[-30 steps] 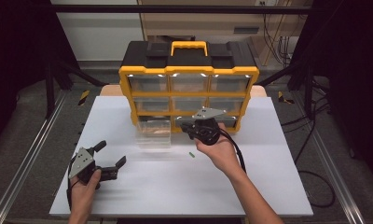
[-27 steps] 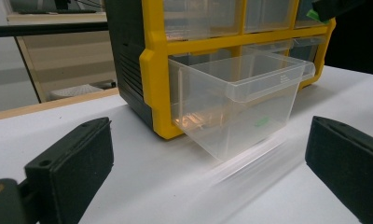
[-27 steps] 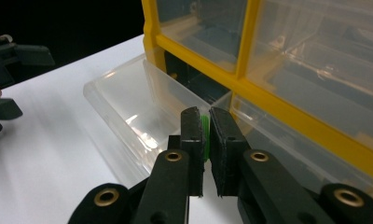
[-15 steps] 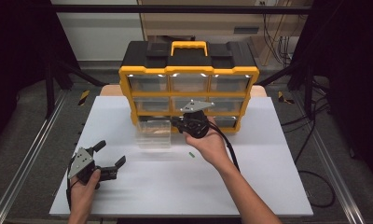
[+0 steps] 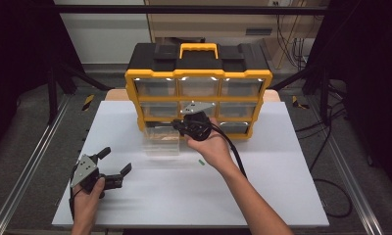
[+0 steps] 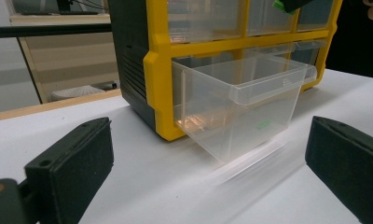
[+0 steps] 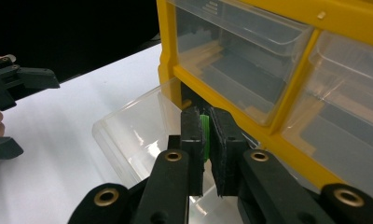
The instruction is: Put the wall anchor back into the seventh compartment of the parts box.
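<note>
Two things could spoil this, to my eye. From where I stand, the right gripper [image 5: 180,126] is clenched on a small green piece [image 7: 204,135], pinched thin between its black jaws and showing as a sliver at their tips; it hangs over the back of the pulled-out clear drawer [image 5: 160,141], close under the yellow frame of the organizer [image 5: 199,81]. So little of the piece sticks out that, if the jaws part while tilted toward the frame, I judge it could catch on the yellow edge or bounce off the drawer's slick wall and land on the white table [image 5: 262,196]. A second green piece [image 5: 201,161] already lies loose on the table near the person's right wrist, well apart from the drawer, and a careless sweep of the forearm or trailing cable might knock it farther off. The drawer itself sits pulled out, its front end on the table, and looks light; a downward nudge from the gripper could tip or slide it. The left gripper [image 5: 114,169] rests near the table's front left with its jaws spread wide and nothing between them, too far away to steady the drawer.
</note>
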Tool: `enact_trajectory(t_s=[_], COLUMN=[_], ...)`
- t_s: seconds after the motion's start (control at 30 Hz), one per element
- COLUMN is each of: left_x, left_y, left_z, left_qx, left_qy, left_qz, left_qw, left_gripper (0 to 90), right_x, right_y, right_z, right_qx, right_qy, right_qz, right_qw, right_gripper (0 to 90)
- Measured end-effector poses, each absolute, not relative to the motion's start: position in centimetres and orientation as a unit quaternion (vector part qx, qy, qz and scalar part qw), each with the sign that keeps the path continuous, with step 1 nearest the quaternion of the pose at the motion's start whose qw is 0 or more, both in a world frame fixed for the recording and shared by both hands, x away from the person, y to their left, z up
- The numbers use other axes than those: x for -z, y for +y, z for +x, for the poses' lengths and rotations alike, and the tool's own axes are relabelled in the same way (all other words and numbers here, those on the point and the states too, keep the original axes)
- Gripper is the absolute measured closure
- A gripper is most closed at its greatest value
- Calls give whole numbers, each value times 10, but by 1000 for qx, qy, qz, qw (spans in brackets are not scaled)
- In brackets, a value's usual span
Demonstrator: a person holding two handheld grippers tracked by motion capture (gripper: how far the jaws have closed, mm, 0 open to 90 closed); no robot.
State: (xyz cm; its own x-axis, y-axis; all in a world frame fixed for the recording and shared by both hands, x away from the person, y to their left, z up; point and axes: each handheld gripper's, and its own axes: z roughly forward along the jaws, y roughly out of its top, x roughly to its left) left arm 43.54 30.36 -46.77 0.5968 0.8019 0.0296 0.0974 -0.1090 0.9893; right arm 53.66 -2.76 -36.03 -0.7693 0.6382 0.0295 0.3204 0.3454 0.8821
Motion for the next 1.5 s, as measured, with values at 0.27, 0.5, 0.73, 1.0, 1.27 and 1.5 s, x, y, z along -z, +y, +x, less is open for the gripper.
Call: enact_trajectory(t_s=[0.27, 0.5, 0.73, 1.0, 1.27, 1.5], left_x=[468, 468, 467, 467, 467, 467], left_y=[304, 305, 305, 305, 305, 305], left_z=[435, 435, 435, 435, 436, 436], left_qx=[-304, -304, -305, -305, -305, -304], left_qy=[331, 332, 332, 332, 332, 332], left_qz=[679, 678, 677, 677, 677, 677], left_qw=[580, 582, 582, 582, 582, 583], left_gripper=[10, 10, 9, 10, 10, 10], right_x=[362, 361, 363, 367, 372, 378], right_y=[-16, -7, 0, 7, 12, 17], right_z=[539, 539, 540, 542, 545, 547], right_qx=[-483, -474, -464, -447, -423, -404], right_qy=[810, 817, 826, 836, 850, 859], right_qz=[292, 285, 278, 275, 275, 277], right_qw=[161, 161, 161, 158, 151, 148], right_gripper=[846, 846, 846, 846, 846, 840])
